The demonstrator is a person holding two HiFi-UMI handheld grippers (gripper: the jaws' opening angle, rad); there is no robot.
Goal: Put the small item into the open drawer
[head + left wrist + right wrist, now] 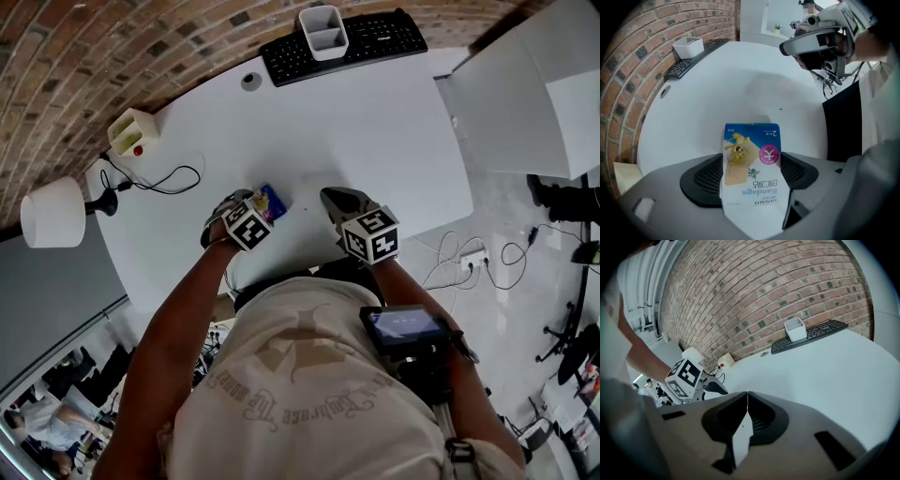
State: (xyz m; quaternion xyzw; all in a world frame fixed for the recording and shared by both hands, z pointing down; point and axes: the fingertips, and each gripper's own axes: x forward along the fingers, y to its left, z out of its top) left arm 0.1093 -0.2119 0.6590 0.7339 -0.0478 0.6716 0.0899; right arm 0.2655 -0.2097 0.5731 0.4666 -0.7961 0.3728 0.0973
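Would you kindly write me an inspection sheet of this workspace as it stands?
Surface: white desk, rounded front edge.
Job's things: bandage box, off the desk, in the left gripper; no open drawer seen.
Clutter: keyboard with a white tray on it; beige button box; lamp at the desk's left edge.
Grippers: left shut on the bandage box; right gripper shut, nothing between its jaws.
Cables: black cable by the button box; power strip with cords on the floor.
Surroundings: brick wall; white cabinet at right.
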